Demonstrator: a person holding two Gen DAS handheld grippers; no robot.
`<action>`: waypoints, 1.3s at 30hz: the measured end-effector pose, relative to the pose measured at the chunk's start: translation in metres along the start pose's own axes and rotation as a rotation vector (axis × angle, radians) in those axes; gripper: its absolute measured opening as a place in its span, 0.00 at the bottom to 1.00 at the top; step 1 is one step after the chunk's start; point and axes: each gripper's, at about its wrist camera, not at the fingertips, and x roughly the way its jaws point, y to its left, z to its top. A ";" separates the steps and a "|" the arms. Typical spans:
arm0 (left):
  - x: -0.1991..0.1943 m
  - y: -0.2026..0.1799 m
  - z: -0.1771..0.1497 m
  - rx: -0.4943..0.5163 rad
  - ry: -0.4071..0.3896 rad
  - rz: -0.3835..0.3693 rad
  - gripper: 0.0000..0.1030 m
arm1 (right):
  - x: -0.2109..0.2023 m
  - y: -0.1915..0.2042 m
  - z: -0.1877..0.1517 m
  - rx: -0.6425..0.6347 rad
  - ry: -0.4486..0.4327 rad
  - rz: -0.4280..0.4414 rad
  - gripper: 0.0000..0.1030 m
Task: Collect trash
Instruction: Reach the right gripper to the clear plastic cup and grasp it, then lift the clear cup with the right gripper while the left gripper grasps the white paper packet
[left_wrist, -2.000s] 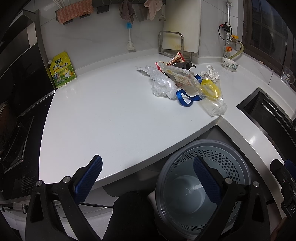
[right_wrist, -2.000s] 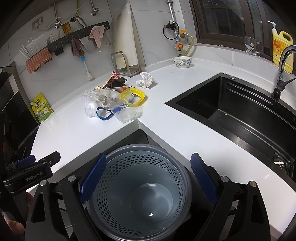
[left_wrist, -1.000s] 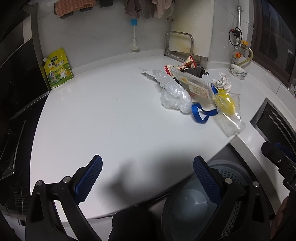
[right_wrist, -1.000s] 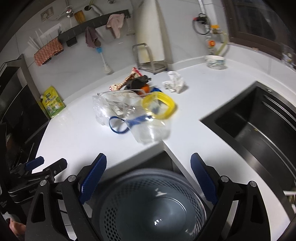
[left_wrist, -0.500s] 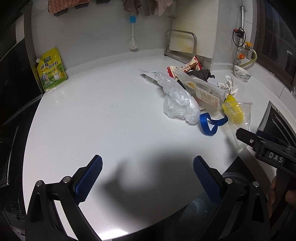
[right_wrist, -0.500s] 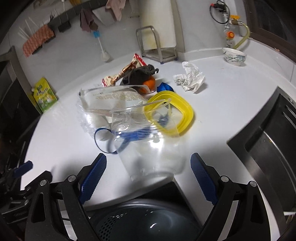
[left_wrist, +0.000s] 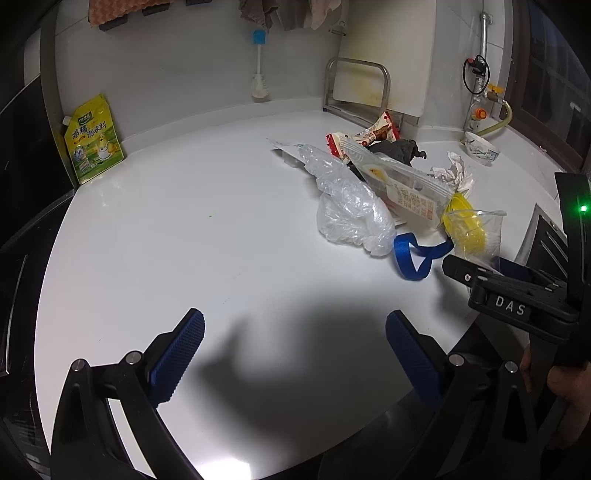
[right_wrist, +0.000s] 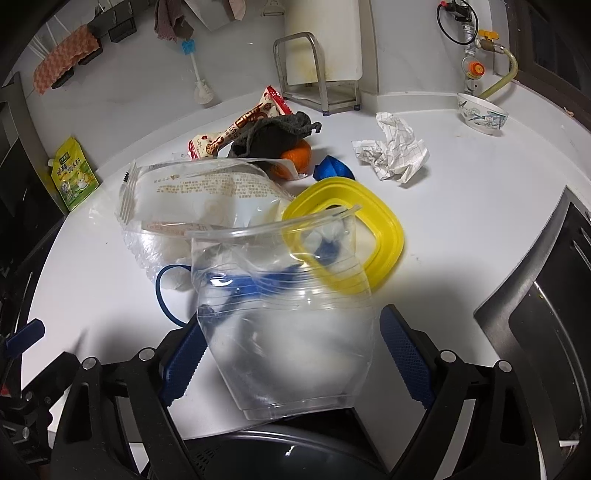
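A: Right, the right gripper (right_wrist: 288, 358) sits low at the counter's front edge, its blue pads spread wide on either side of a clear plastic container (right_wrist: 291, 332), and I can't see either pad touching it.

B: Which way does that container lie?

A: On its side, long axis running from six o'clock up toward twelve, base nearest the camera, open mouth pointing away toward the back wall. A yellow lid (right_wrist: 354, 236) lies at its rim around one o'clock.

B: And the rest of the trash?

A: Piled behind it on the white counter (right_wrist: 92, 280): a clear printed bag (right_wrist: 207, 192) at eleven o'clock, a red snack wrapper (right_wrist: 236, 129) and a dark cloth (right_wrist: 273, 136) beyond, an orange piece half hidden under that cloth, crumpled paper (right_wrist: 391, 151) at one o'clock. A blue strap (right_wrist: 166, 291) loops out at nine o'clock, partly blurred through the plastic.

B: The left side?

A: The left gripper (left_wrist: 295, 354) hovers over bare counter, jaws wide apart, nothing between them. From its camera the pile sits at two o'clock, with a crinkled clear bag (left_wrist: 351, 214) in front, and the right gripper's body covers the container's base.

B: Anything cut off?

A: A dark bin rim (right_wrist: 295, 454) at six o'clock is mostly out of frame, and the sink (right_wrist: 554, 295) is clipped at three o'clock.
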 end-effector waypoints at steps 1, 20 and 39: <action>0.001 -0.001 0.001 -0.001 -0.002 -0.003 0.94 | 0.000 0.001 0.000 -0.005 0.001 0.005 0.82; 0.004 -0.033 0.032 -0.064 -0.025 -0.044 0.94 | -0.045 -0.047 -0.003 0.043 -0.082 -0.009 0.72; 0.038 -0.054 0.080 -0.201 -0.018 -0.013 0.94 | -0.066 -0.094 -0.010 0.067 -0.154 -0.017 0.72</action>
